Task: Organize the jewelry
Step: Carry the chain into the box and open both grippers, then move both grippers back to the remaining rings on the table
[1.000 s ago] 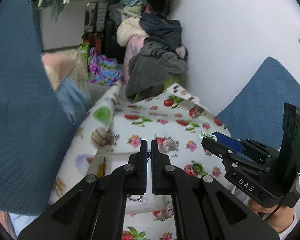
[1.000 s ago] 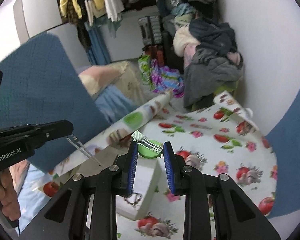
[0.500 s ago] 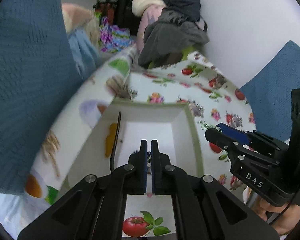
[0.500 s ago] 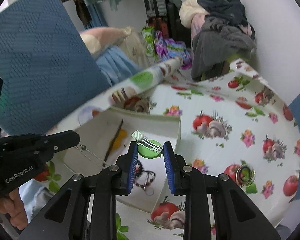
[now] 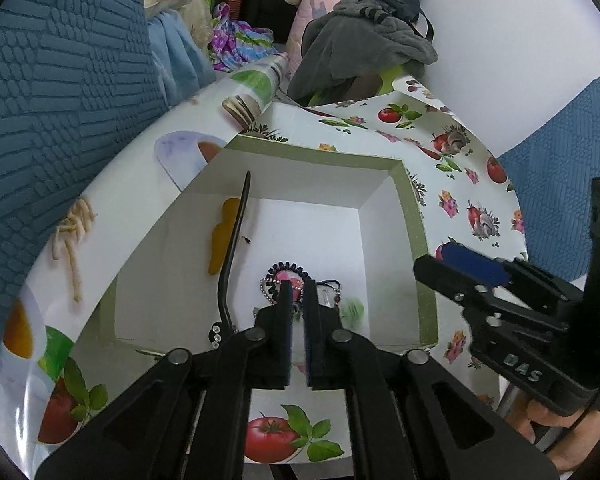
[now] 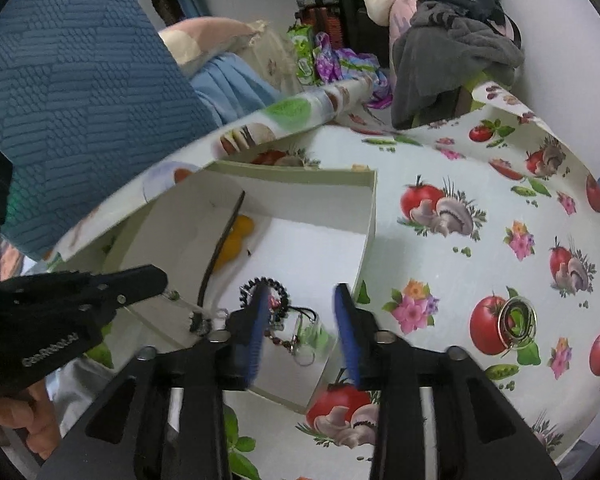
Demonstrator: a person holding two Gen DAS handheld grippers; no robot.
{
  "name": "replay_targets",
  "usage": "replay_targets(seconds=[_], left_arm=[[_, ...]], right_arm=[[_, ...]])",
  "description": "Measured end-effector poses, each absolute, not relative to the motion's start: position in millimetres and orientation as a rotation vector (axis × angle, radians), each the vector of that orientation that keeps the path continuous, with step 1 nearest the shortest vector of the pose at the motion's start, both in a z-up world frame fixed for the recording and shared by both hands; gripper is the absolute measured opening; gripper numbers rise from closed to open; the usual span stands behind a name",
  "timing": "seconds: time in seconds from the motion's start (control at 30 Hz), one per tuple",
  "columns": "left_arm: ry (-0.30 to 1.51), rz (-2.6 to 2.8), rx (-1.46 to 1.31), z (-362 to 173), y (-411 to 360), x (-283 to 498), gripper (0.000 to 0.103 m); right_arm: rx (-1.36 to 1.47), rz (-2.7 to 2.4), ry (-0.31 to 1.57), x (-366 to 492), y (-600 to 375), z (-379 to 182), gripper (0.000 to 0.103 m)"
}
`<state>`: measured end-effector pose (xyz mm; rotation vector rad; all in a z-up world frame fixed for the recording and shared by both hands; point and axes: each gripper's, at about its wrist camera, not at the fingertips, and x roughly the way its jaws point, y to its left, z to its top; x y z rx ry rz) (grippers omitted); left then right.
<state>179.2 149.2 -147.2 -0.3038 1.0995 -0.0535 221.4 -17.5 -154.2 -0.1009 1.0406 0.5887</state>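
Observation:
A white box with a green rim (image 5: 414, 216) (image 6: 366, 220) stands on the patterned tablecloth. Inside lie a black beaded bracelet (image 5: 288, 270) (image 6: 266, 284), a dark hair stick (image 5: 236, 240) (image 6: 220, 244), an orange piece (image 5: 222, 236) and a blurred green hair clip (image 5: 352, 312) (image 6: 314, 338). My left gripper (image 5: 297, 292) is over the box, jaws nearly closed, with a thin chain (image 6: 188, 304) hanging from its tip into the box. My right gripper (image 6: 300, 300) is open and empty above the box's near right corner.
A silver ring (image 6: 516, 322) lies on the tablecloth to the right of the box. Blue cushions (image 5: 60, 100) flank the table on both sides. A pile of clothes (image 6: 452, 40) sits behind the table by the white wall.
Both grippers have lowered over the box. My right gripper has opened and the green hair clip has dropped from it into the box. The left gripper's chain now reaches down into the box.

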Motion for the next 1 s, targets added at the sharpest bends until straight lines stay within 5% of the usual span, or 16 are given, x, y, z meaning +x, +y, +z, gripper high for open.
replay_targets(seconds=[0.07, 0.1, 0.53, 1.0], left_arm=[[1.076, -0.038, -0.296, -140.8, 147.6, 178.0, 0.049], [1.052, -0.035, -0.293, -134.7, 145.9, 176.2, 0.052], [0.941, -0.134, -0.292, -102.7, 81.2, 187.5, 0.052], [0.965, -0.264, -0.270, -127.3, -12.5, 207.4, 0.048]], right_arm=[[-0.094, 0.599, 1.025, 222.0, -19.7, -146.2, 0.036], [-0.089, 0.602, 1.015, 222.1, -22.0, -141.2, 0.036], [-0.023, 0.541, 0.870, 235.5, -109.9, -88.1, 0.036], [0.039, 0.384, 0.896, 253.1, -218.6, -129.5, 0.036]])
